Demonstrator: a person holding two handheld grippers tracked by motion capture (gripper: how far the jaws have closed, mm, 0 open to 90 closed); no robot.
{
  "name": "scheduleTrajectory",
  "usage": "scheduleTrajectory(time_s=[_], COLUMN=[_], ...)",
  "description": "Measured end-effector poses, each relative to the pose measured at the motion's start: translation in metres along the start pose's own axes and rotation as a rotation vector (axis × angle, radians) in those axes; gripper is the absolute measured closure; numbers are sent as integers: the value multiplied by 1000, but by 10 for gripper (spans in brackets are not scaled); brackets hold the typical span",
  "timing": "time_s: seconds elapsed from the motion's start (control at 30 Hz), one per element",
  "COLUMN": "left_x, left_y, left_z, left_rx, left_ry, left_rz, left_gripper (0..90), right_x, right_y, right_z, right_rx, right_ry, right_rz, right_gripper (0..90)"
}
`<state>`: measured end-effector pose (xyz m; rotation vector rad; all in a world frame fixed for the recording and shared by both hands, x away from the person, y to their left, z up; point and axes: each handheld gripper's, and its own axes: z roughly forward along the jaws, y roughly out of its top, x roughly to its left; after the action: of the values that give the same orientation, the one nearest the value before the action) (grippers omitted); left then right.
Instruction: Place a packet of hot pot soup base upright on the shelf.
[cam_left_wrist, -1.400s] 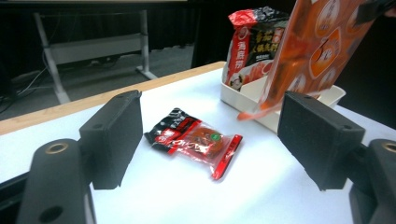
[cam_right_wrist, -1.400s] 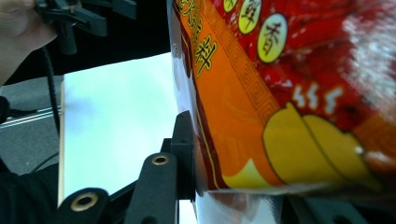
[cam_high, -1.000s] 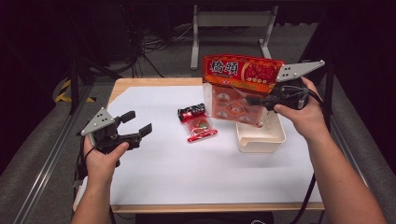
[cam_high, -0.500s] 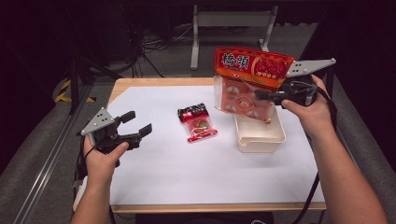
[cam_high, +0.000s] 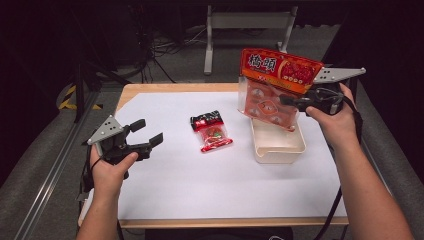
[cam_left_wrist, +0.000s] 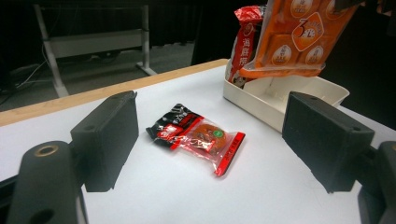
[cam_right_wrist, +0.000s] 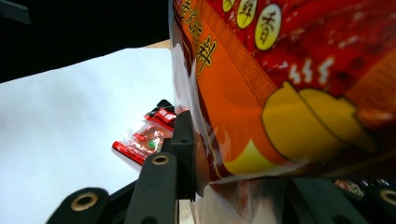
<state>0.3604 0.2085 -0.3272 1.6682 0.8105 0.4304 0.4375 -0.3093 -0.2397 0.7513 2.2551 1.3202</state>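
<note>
Right gripper (cam_high: 292, 101), jaws pinching the upright orange bag (cam_high: 275, 85), holds it directly above the tray (cam_high: 278, 148); left gripper (cam_high: 146, 133), jaws spread, faces two small packets (cam_left_wrist: 196, 135).

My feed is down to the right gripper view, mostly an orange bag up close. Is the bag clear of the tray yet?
Observer: Not quite. In the left gripper view the bag hangs with its lower edge just above the tray floor, between the walls.
Operator: Anything else in the tray?
Observer: Its floor looks bare in the high view, where visible.
Operator: What's the left gripper doing?
Observer: The left gripper is open, at the table's left, pointed at two small packets on the white sheet.
</note>
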Motion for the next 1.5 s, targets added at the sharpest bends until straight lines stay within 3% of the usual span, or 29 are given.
scheduleTrajectory(time_s=[0.63,0.97,1.3,1.5], left_x=[1,2,3,3], left_y=[-1,-2,-2,-3], left_z=[0,1,0,0], left_rx=[-4,-2,-4,-5], left_ry=[-7,-11,-13,-13], left_rz=[-4,-10,-21,-20], left_gripper=[193,193,193,192], right_x=[-16,-14,-11,-14], right_y=[-27,-37,-44,-53], right_z=[3,3,6,12], right_rx=[-12,-27,0,24], right_ry=[-59,-91,-122,-107], right_rz=[37,38,73,107], right_gripper=[702,702,701,701])
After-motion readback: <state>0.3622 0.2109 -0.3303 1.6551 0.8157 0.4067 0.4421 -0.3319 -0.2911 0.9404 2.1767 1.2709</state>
